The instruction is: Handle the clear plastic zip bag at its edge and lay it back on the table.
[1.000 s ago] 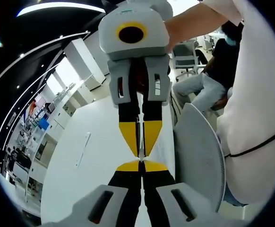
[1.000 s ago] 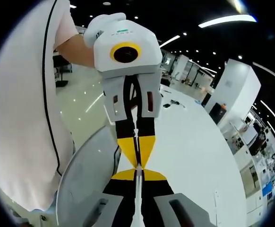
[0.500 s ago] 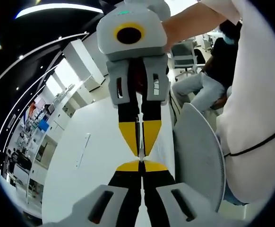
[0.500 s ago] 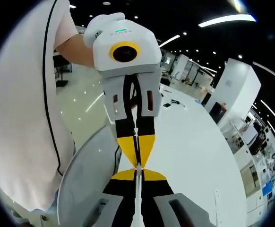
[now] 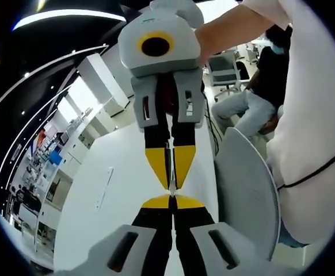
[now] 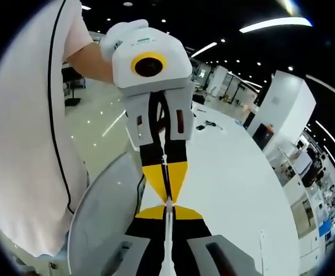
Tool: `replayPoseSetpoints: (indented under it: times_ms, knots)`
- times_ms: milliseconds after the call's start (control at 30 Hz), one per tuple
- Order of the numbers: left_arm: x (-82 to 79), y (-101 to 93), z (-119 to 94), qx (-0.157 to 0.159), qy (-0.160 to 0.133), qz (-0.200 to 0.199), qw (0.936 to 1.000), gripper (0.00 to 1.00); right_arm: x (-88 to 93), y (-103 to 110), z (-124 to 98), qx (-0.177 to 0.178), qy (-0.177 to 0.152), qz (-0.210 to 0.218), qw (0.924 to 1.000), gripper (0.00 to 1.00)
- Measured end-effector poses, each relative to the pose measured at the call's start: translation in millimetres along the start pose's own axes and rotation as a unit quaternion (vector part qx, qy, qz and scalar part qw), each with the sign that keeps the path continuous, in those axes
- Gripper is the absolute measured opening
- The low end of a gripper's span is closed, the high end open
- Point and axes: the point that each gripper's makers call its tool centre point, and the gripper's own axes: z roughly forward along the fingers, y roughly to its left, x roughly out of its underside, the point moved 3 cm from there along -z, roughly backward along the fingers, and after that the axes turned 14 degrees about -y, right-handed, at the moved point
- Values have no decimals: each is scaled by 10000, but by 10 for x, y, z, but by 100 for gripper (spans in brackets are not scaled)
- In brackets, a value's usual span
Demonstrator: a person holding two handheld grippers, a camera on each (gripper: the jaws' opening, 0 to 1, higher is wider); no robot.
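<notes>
My left gripper meets my right gripper tip to tip above the white desk. Both pairs of fingers are pressed closed on the clear plastic zip bag's edge, a thin pale strip between them. A grey chair back stands at 3 o'clock in the left gripper view.

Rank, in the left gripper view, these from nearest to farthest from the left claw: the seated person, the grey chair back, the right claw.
1. right claw, straight ahead, tip to tip with the left claw.
2. grey chair back, on the right.
3. seated person, far upper right.
</notes>
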Motion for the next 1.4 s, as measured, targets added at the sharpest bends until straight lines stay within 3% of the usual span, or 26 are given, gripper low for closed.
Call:
replayPoseSetpoints:
  times_ms: [900,933,967,1133,1167,1200,1400]
  knots:
    - [129,566,164,34,-205,296,9993,0,175,-580,-24,148,49,151,9998,0]
    - [156,613,165,2,-147,315,9994,0,261,-657,-64,262,216,74,9994,0]
    - [150,634,172,18,-230,275,9994,0,243,-630,-30,171,45,317,9993,0]
    - [220,705,241,100,-237,265,9993,0,340,-720,11,141,40,242,9996,0]
    - [241,733,256,104,-236,245,9994,0,359,-724,27,183,-22,606,9980,0]
    - [256,752,266,105,-239,222,9994,0,373,-736,38,160,-31,693,9975,0]
    - [347,852,316,93,-250,38,9996,0,435,-866,111,161,-162,549,9982,5]
